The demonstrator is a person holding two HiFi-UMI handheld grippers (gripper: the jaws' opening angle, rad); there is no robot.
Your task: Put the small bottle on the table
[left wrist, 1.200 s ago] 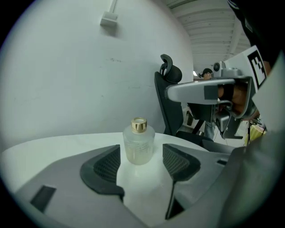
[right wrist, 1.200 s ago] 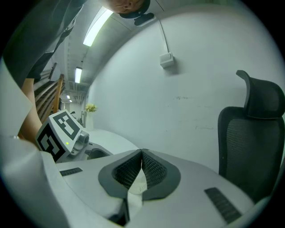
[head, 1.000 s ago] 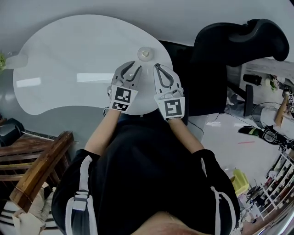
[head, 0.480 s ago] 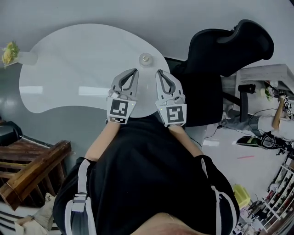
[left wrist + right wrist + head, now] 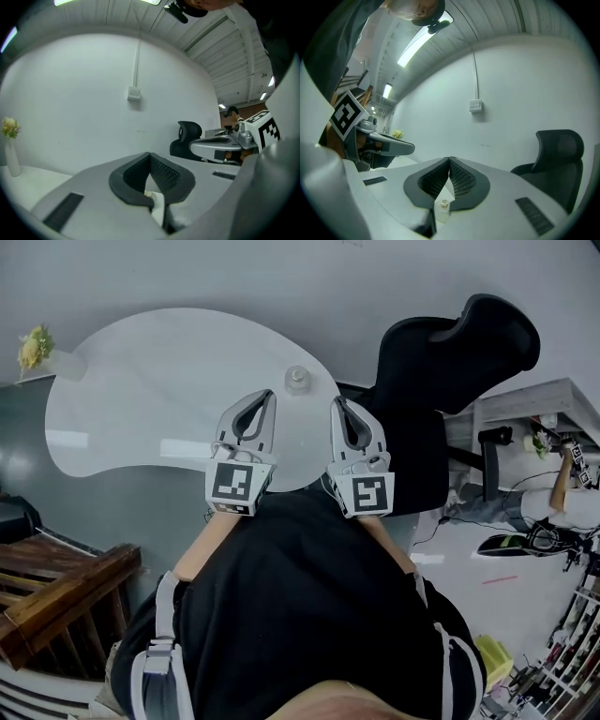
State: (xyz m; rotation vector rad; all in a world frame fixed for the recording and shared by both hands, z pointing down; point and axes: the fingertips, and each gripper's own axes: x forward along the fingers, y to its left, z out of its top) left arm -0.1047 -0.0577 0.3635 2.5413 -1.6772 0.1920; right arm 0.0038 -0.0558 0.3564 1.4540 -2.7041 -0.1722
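Head view: the small bottle is standing upright at upper centre, near the white tabletop's right edge. A vase of yellow flowers is sitting at upper left.

Left gripper view: the left tool is staying pinched together, empty, the bottle peeking low behind it.

Right gripper view: the right tool is likewise closing on nothing, with the bottle beyond it and a black chair at right.

The counter is bare across its middle and left, giving wide room to pass. A bottle stands near the right edge. A vase (far left end) and a chair close off the sides.
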